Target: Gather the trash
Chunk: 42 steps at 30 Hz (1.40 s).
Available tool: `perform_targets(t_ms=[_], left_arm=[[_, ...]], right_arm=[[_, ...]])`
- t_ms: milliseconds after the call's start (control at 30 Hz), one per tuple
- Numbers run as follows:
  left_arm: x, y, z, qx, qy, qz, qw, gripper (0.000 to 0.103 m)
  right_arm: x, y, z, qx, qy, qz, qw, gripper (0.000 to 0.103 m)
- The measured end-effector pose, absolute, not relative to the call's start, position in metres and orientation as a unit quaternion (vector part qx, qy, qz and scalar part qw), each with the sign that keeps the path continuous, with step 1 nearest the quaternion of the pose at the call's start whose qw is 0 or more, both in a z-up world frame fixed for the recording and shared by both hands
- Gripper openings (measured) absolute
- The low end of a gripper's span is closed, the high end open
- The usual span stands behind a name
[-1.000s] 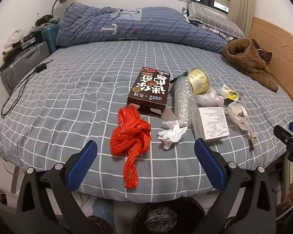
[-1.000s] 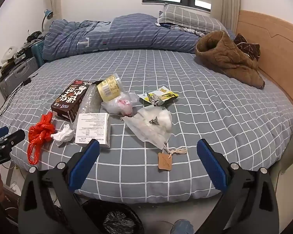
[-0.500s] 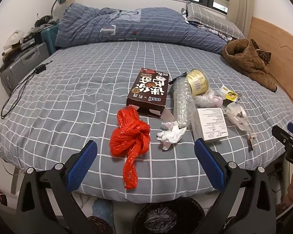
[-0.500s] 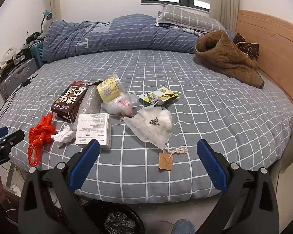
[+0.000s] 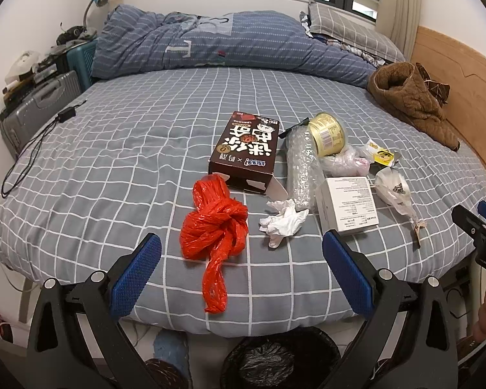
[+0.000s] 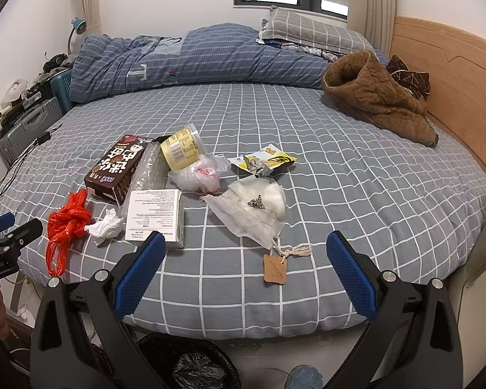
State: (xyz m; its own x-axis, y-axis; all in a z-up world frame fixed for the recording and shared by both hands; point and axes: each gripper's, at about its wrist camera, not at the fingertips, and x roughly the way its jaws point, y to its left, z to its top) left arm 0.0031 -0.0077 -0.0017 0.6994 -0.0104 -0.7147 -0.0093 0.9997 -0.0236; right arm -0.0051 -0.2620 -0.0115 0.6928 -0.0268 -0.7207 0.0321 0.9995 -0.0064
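Trash lies on the grey checked bed [image 5: 113, 168]: a knotted red plastic bag [image 5: 215, 227], a crumpled white tissue [image 5: 283, 222], a dark brown snack box [image 5: 246, 150], a bubble-wrap roll [image 5: 299, 168], a yellow can [image 5: 327, 134], a white box [image 5: 348, 204], a clear bag [image 6: 199, 173], a yellow wrapper [image 6: 269, 162] and a white pouch with a tag [image 6: 252, 209]. My left gripper [image 5: 241, 272] is open and empty, just in front of the red bag. My right gripper [image 6: 246, 272] is open and empty, near the pouch's tag [image 6: 275, 267]. A black-lined bin [image 5: 278, 359] stands below the bed edge.
A folded blue duvet [image 5: 210, 45] and a pillow [image 5: 350, 32] lie at the back. A brown fleece garment [image 6: 376, 97] lies by the wooden headboard [image 6: 453, 74]. A grey suitcase [image 5: 32, 113] and a black cable [image 5: 32, 149] are at the left.
Both grippers have drifted slightly; the scene has shifted a little in both views. Nothing was taken hold of or moved on the bed.
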Motion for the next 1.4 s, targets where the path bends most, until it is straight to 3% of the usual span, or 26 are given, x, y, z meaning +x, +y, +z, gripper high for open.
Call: perform_targets(t_ms=[1400], left_arm=[[0.0012,-0.0072,0.0001,0.001,0.394,0.012,0.919,0.097]], right_arm=[[-0.0064,-0.2598,-0.0076,-0.002,0.386,-0.002,0.922,0.095]])
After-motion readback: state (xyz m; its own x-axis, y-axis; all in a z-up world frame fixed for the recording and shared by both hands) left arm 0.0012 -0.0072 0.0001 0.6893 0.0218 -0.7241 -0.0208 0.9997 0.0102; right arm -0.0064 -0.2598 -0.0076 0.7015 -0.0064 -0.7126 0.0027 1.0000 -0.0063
